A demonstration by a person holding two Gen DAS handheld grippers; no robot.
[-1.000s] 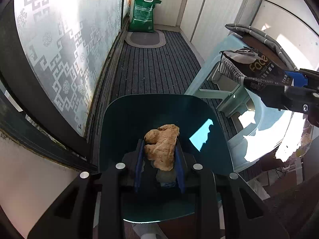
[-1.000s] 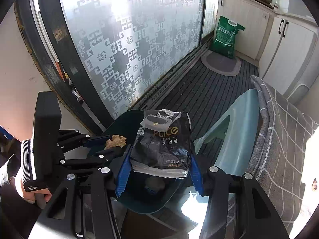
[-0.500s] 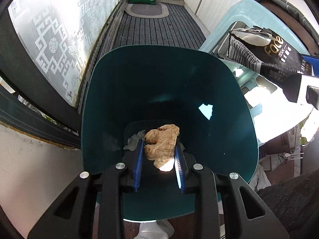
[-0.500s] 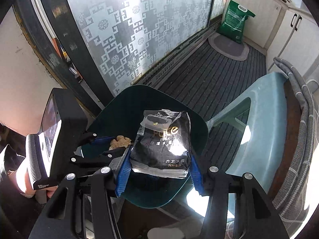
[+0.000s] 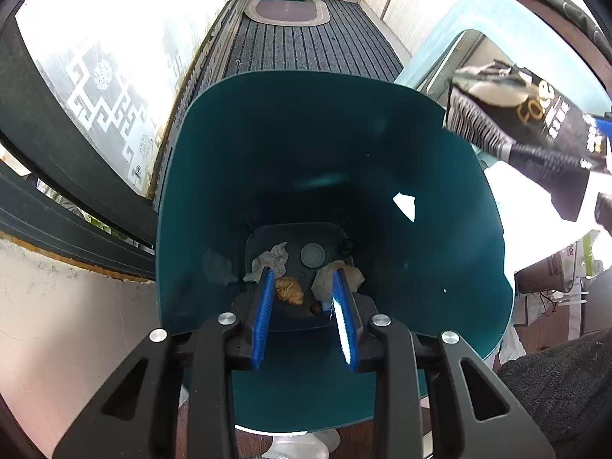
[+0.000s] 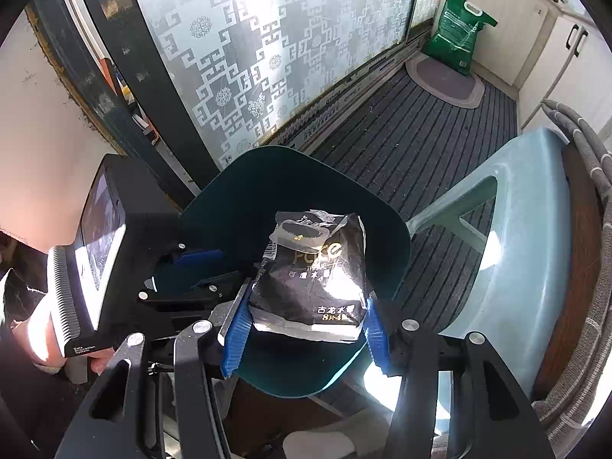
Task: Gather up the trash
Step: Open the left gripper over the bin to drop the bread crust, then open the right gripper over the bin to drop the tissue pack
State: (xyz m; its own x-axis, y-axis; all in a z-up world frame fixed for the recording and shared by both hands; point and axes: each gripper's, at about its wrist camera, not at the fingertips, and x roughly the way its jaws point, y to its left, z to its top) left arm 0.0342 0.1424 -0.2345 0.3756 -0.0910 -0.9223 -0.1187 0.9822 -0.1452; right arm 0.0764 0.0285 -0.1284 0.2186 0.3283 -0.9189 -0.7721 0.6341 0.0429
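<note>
The brown crumpled wad [image 5: 289, 290] has dropped from the left gripper [image 5: 302, 287], now empty and narrow, into the teal bin [image 5: 440, 191]. The right gripper [image 6: 306, 317] clamps the black tissue pack [image 6: 313, 271], apparently above the rim; release next.

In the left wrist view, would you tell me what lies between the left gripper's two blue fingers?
In the left wrist view, the left gripper hangs open over the teal bin. Between its fingers only the brown crumpled wad shows, lying loose on the bin's floor.
</note>
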